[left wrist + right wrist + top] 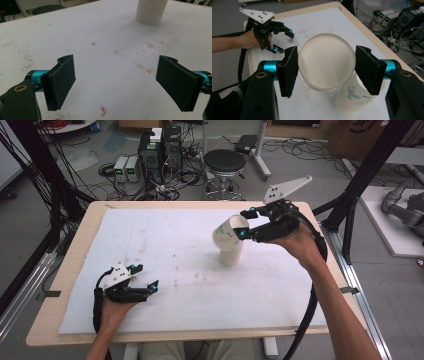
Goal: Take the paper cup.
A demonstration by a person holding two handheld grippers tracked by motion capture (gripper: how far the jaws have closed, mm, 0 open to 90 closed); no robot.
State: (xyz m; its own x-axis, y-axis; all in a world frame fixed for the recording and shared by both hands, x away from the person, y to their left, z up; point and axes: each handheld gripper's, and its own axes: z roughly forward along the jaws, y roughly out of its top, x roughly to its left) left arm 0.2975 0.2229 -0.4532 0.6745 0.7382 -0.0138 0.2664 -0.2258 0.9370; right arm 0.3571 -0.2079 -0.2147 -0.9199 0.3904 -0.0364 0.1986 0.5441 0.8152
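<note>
My right gripper (245, 223) is shut on a white paper cup (227, 234) and holds it tilted just above a stack of white cups (231, 257) right of the table's middle. In the right gripper view the black pads (289, 71) press both sides of the held cup (326, 63), whose round end faces the camera. Below it stands the stack's top cup (352, 100) with green and blue marks. My left gripper (146, 277) rests at the near left of the table, open with nothing between its pads (61, 81). The ribbed stack (151, 11) stands far ahead of it.
A white sheet (165, 245) with faint stains covers the wooden table (85, 227). A black stool (225, 165), power supplies (127, 167) and tangled cables stand on the floor beyond the far edge. Black frame posts (360, 185) rise at the right.
</note>
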